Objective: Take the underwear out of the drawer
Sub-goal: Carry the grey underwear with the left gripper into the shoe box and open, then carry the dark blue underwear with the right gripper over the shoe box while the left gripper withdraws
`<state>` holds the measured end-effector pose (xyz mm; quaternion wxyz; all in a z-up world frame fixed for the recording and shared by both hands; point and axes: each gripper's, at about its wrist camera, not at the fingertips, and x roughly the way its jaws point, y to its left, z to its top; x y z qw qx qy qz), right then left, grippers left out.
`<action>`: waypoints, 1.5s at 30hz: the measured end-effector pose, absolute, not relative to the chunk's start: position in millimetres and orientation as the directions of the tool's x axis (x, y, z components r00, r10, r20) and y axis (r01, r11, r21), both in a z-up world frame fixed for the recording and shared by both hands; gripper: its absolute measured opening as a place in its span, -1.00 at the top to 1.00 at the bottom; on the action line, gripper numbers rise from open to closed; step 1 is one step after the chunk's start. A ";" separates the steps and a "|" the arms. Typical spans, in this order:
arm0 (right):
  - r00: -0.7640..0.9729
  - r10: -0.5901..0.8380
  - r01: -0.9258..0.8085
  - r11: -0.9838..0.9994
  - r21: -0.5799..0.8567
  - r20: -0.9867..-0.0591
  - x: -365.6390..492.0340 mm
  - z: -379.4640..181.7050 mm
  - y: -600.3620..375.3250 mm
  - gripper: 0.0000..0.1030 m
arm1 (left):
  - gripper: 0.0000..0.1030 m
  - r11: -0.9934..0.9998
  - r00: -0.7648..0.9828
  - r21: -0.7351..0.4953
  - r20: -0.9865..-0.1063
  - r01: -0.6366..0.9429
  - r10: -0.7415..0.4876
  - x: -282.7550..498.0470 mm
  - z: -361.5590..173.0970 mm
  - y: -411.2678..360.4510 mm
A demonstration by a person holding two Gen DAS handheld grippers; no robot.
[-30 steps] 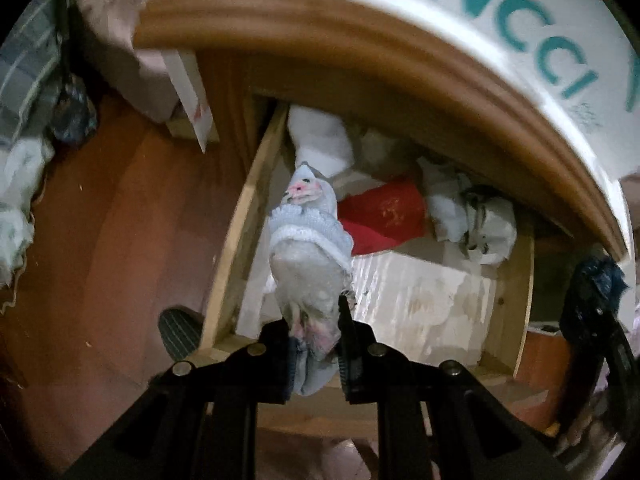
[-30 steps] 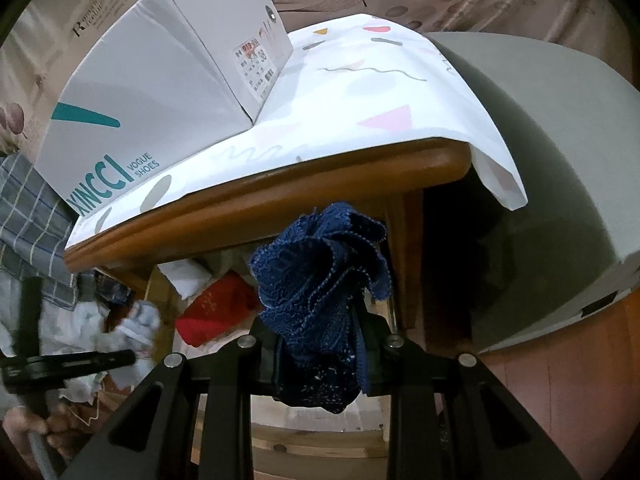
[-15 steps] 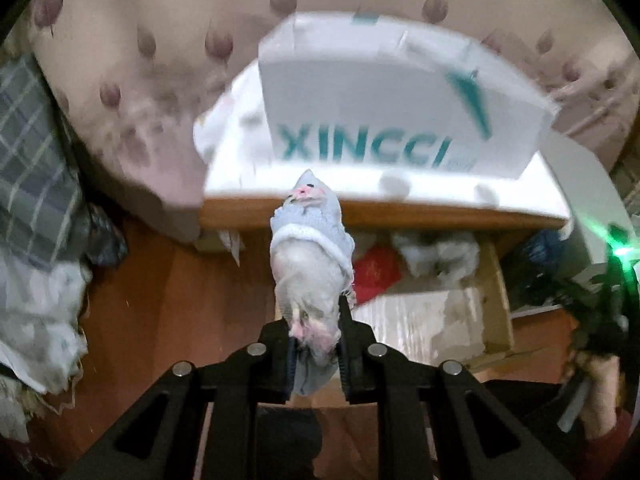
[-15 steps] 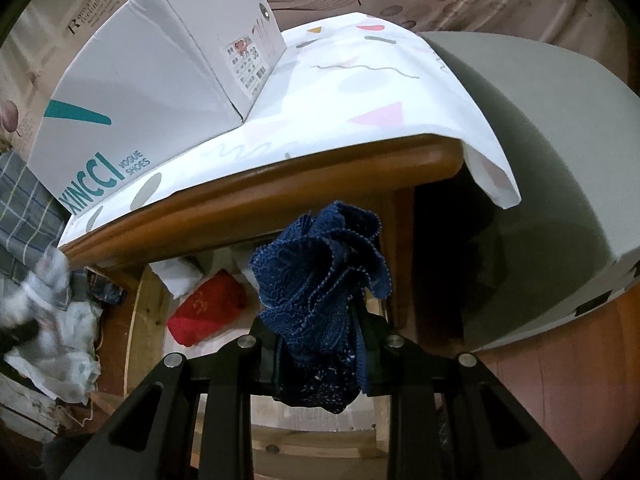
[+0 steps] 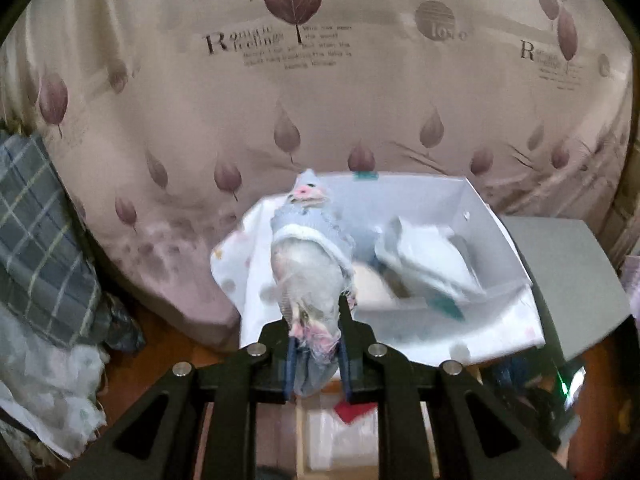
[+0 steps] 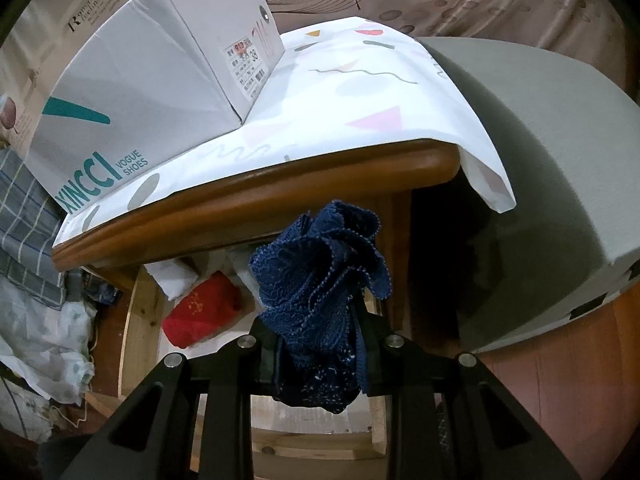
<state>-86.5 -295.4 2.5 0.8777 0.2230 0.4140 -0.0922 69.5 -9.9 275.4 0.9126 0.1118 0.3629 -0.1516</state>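
Your left gripper (image 5: 316,344) is clamped tight on a pale blue pair of underwear (image 5: 310,276) with a white band and pink flowers. The cloth stands up out of the jaws and a short end hangs below them. That gripper is held high and tips downward over the open shoe box (image 5: 492,232) on the tabletop (image 5: 500,336), which wears a white patterned cloth. White paper (image 5: 424,256) lies crumpled inside the box. Behind stands a leaf-print curtain (image 5: 280,100); a plaid fabric (image 5: 36,220) hangs at the left. Below the gripper a strip of the open drawer (image 5: 340,440) shows, with something red (image 5: 354,408) in it.

Your right gripper (image 6: 316,360) is nearly closed on a bunched dark blue lace pair of underwear (image 6: 320,280), which ruffles up above the fingers and sags beneath them. This gripper sits lower, in front of the wooden tabletop edge (image 6: 260,216), pointing down toward the drawer (image 6: 140,312). Inside the drawer lie a red item (image 6: 200,308) and a white item (image 6: 176,276). Above, the shoe box (image 6: 132,92) rests on the patterned cloth (image 6: 360,100). A grey cushioned block (image 6: 540,180) stands to the right of the table, on the reddish floor (image 6: 560,380).
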 end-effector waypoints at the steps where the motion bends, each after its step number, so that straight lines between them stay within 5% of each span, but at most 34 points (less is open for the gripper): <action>1: 0.639 0.021 0.348 0.884 0.313 -0.769 -86.7 2.3 -295.5 0.51 | 0.68 0.925 0.691 0.103 -0.695 0.366 -0.196 80.3 276.4 -17.1; 22: 0.643 0.041 0.339 0.880 0.333 -0.765 -87.0 1.8 -297.9 0.51 | 0.67 0.891 0.580 0.167 -0.805 0.423 -0.124 205.6 189.7 -65.9; 45: 0.619 0.022 0.326 0.902 0.283 -0.785 -82.2 -5.0 -288.4 0.51 | 0.18 0.911 0.647 0.190 -0.756 0.365 -0.102 175.6 187.7 -45.5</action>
